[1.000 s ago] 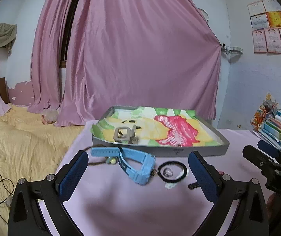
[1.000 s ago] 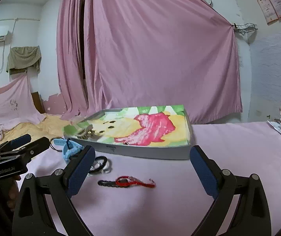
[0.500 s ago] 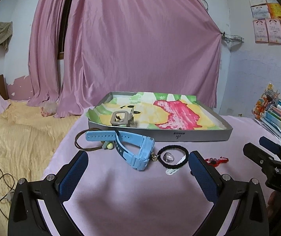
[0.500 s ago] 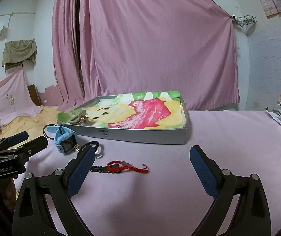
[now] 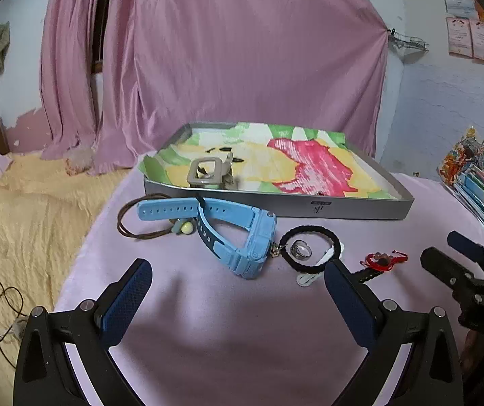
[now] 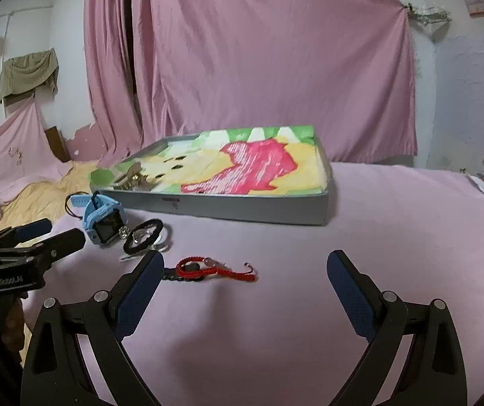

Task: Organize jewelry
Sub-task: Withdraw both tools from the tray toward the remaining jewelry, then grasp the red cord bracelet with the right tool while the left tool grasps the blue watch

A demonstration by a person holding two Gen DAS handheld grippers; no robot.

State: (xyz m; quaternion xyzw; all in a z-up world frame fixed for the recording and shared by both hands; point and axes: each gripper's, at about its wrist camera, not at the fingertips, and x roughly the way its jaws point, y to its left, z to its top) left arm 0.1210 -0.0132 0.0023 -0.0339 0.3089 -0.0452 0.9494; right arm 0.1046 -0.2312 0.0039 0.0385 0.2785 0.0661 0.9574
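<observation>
Pink cloth table (image 5: pixel 208 304) | both my grippers spread wide, holding nothing: left gripper (image 5: pixel 236 282), right gripper (image 6: pixel 245 275) | blue watch (image 5: pixel 242 233) just ahead of the left one, black band (image 5: pixel 311 248) with a ring (image 5: pixel 300 249) inside it beside the watch | red bracelet (image 6: pixel 214 269) ahead of the right gripper | grey tray (image 5: pixel 343 206) behind, a clip (image 5: pixel 209 172) in it
</observation>
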